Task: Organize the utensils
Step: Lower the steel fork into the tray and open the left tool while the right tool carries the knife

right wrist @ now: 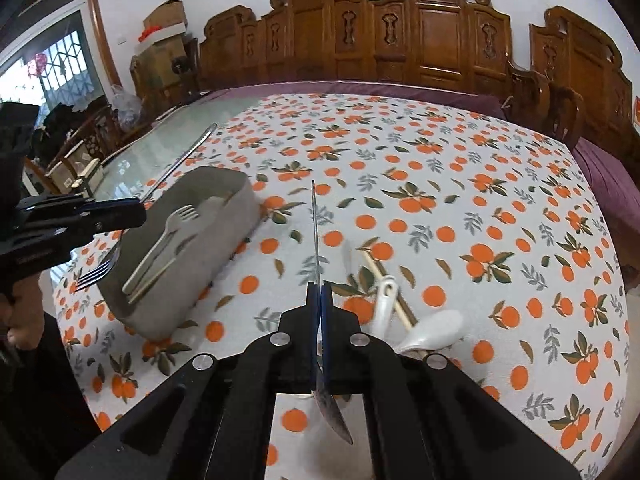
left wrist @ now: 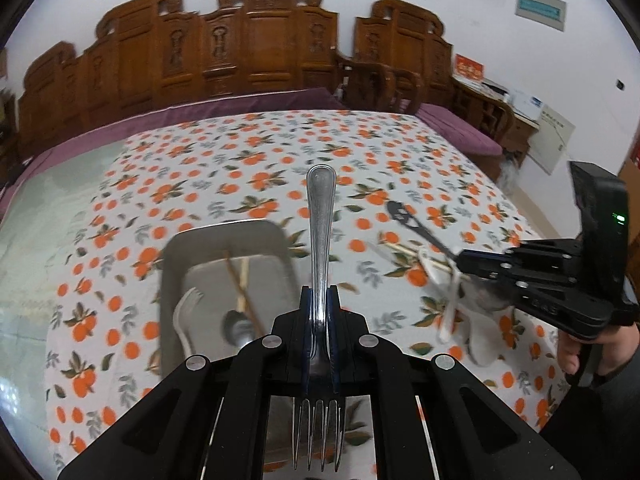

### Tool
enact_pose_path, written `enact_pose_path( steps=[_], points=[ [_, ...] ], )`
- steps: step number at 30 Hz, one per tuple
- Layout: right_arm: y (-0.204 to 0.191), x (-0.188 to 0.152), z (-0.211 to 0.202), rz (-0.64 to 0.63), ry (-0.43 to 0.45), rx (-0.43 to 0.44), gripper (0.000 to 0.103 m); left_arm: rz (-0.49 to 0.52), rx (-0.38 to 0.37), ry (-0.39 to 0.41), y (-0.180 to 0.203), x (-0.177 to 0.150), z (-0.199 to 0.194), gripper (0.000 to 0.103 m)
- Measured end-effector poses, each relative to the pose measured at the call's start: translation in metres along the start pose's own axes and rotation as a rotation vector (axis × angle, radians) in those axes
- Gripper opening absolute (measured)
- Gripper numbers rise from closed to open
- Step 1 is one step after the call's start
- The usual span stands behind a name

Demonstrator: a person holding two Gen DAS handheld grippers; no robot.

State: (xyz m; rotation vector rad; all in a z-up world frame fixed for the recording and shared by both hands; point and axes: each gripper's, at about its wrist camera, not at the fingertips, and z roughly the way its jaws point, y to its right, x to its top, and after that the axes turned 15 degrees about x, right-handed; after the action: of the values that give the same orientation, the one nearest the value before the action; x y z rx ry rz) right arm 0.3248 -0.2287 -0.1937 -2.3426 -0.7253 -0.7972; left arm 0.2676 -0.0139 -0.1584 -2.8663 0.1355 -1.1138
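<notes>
Your left gripper (left wrist: 320,312) has its fingers clamped on the neck of a silver metal fork (left wrist: 320,240), handle pointing away, tines hanging toward the camera; your right gripper (right wrist: 320,304) has its fingers pinched shut on a thin dark slotted utensil (right wrist: 316,232), seen edge-on from its own camera. Only the left view shows that utensil's flat face, with its cut-out holes, sticking out of your right gripper near the frame's right edge. The grey rectangular tray (left wrist: 224,232) sits on the worktop's orange-patterned cloth (right wrist: 440,200); inside it lie a pale plastic fork (right wrist: 168,228), wooden chopsticks (left wrist: 240,284) and, clear only from the left camera, a metal spoon (left wrist: 236,328). The right view alone shows your fork from the side, beside the tray's near end. A white ceramic spoon (right wrist: 432,332) and a loose wooden chopstick (right wrist: 384,284) lie on the cloth right of the tray.
</notes>
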Motion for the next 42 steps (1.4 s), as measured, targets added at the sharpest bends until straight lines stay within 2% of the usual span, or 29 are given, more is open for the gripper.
enact_pose_path(
  steps=[6,13,23,29,38,40,42],
  points=[
    [-0.018,0.002,0.006,-0.028,-0.001,0.023,0.002,-0.032,0.051,-0.038,-0.023,-0.005,0.015,0.006],
    [-0.036,0.003,0.011,-0.050,-0.003,0.040,0.002,-0.043,0.110,-0.123,-0.038,-0.018,0.049,0.006],
    [-0.046,0.003,0.014,-0.054,-0.006,0.050,0.002,-0.053,0.133,-0.206,-0.046,-0.030,0.075,0.007],
    [-0.051,0.002,0.017,-0.050,-0.009,0.045,0.002,-0.057,0.125,-0.179,-0.047,-0.025,0.066,0.007],
    [-0.072,0.013,0.027,-0.034,0.010,0.066,0.002,-0.075,0.137,-0.096,-0.063,-0.009,0.037,0.008],
    [-0.078,0.018,0.032,-0.032,0.017,0.072,0.002,-0.076,0.152,-0.075,-0.069,-0.006,0.031,0.019],
    [-0.085,0.025,0.037,-0.018,0.027,0.093,0.002,-0.081,0.171,-0.052,-0.075,-0.004,0.024,0.025]
  ],
)
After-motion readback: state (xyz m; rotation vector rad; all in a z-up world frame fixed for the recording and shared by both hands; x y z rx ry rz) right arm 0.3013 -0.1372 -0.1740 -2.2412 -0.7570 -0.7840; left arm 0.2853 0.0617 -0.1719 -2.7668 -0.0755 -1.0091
